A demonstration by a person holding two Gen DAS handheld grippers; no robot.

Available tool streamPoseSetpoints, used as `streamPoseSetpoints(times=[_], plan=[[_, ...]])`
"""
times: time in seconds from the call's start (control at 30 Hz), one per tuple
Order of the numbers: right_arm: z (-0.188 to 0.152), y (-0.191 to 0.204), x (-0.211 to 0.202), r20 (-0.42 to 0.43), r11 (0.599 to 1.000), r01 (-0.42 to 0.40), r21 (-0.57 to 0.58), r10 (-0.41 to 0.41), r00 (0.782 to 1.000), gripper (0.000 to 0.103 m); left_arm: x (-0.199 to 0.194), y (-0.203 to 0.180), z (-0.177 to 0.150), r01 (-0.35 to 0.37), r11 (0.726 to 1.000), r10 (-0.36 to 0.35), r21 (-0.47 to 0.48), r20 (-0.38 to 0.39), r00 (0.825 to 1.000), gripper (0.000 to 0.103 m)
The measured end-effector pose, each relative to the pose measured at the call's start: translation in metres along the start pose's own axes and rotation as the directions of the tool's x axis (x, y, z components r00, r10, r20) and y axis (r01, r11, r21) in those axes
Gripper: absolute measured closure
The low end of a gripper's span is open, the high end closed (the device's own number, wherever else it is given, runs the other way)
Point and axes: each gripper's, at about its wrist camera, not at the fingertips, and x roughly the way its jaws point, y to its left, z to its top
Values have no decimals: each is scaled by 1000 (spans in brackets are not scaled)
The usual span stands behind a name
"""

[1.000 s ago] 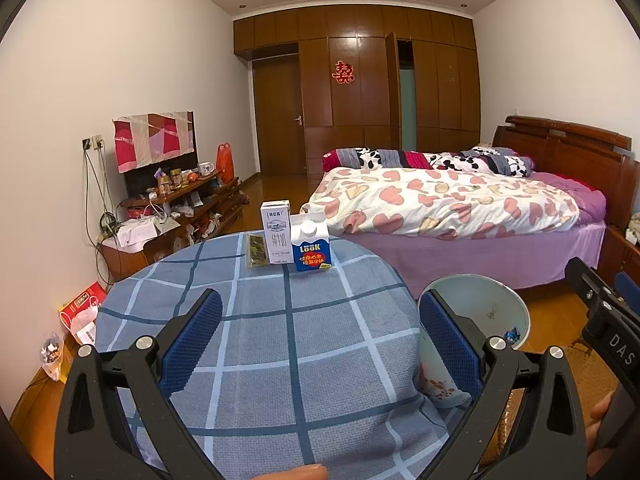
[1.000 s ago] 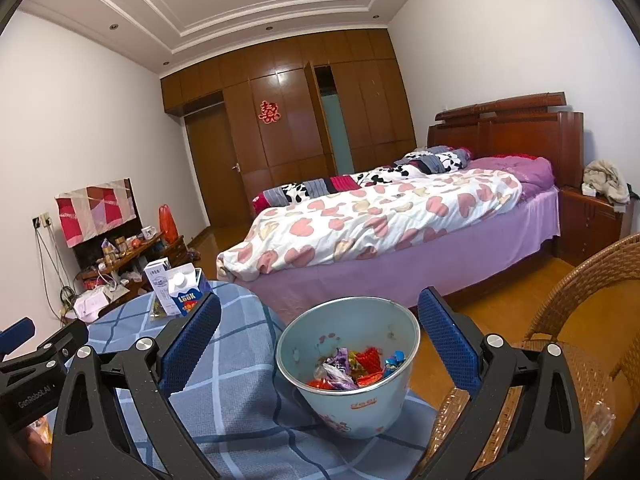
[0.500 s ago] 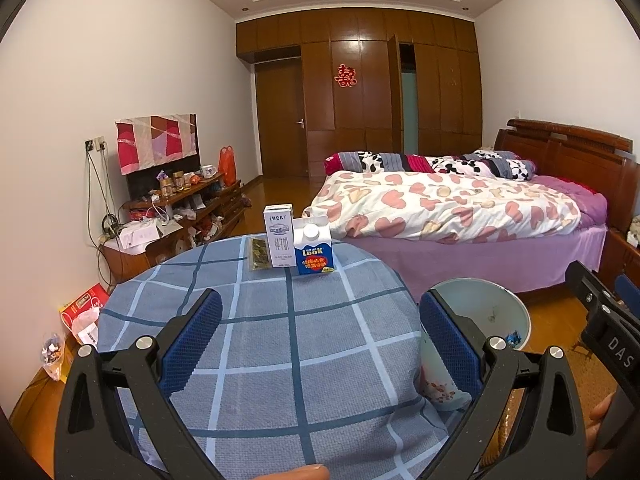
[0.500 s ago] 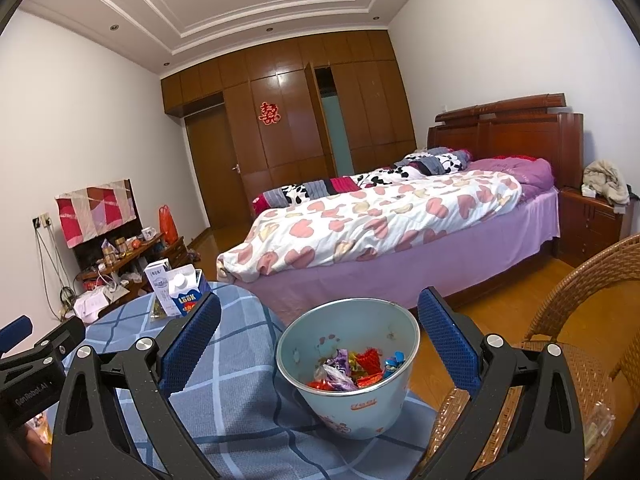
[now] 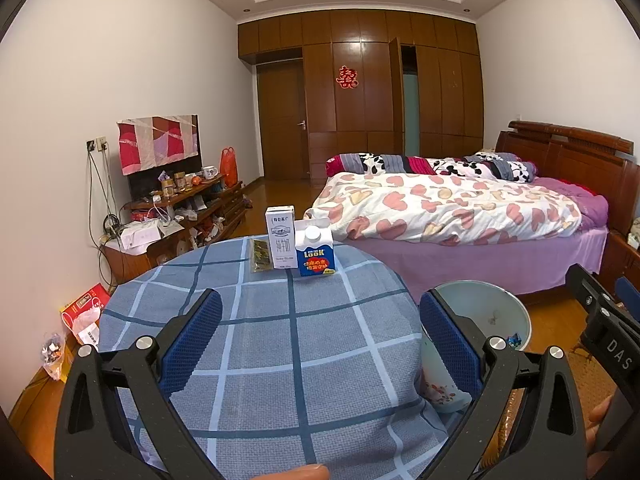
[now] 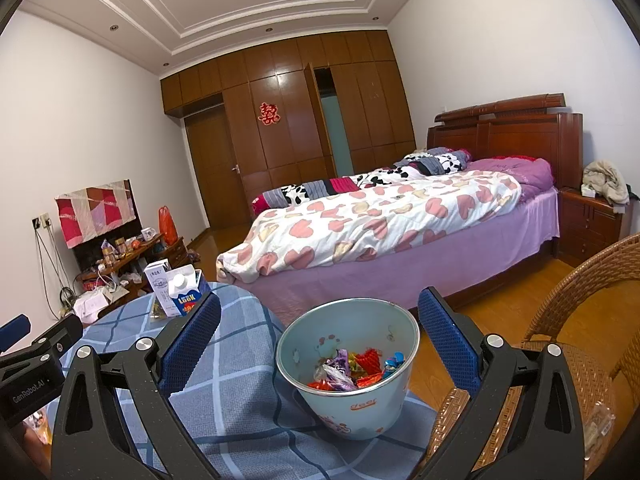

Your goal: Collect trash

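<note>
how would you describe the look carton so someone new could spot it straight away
On the round table with the blue checked cloth, three items stand at the far edge. The LOOK carton is the rightmost: blue, gable-topped, white screw cap, unlike the taller plain white milk carton and the flat dark packet.

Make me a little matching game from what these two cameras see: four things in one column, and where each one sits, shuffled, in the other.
Things
1. white milk carton
2. blue LOOK carton
3. flat snack packet
4. candy wrappers

Places
A. inside the pale bin
B. lying flat on the checked tablecloth, left of both cartons
C. standing between the packet and the other carton
D. standing rightmost of the three, white cap on top

Pairs: 1-C, 2-D, 3-B, 4-A
</note>
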Motion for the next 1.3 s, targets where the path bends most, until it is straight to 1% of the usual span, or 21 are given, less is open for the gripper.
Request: streamPoseSetpoints(times=[0.63,0.77,0.83,0.93,1.23,1.3], plan=[[0,0,0,0,1000,0,0,0,1000,6,0,0,3,-11,1000,11,3,6,1000,6],[0,0,0,1,1000,1,0,-1,1000,6,3,3,4,41,999,-41,-24,-19,999,6],[0,0,0,0,1000,0,0,0,1000,6,3,3,5,48,998,-49,-26,-23,999,7],[0,0,0,1,1000,1,1,-1,1000,6,5,0,5,43,999,-43,-3,-21,999,7],[0,0,0,-4,1000,3,0,-3,1000,6,4,-2,1,29,1000,-29,4,-12,1000,6],[0,-1,0,-5,1000,6,2,-6,1000,6,5,-3,0,18,1000,-18,18,-9,1000,6]])
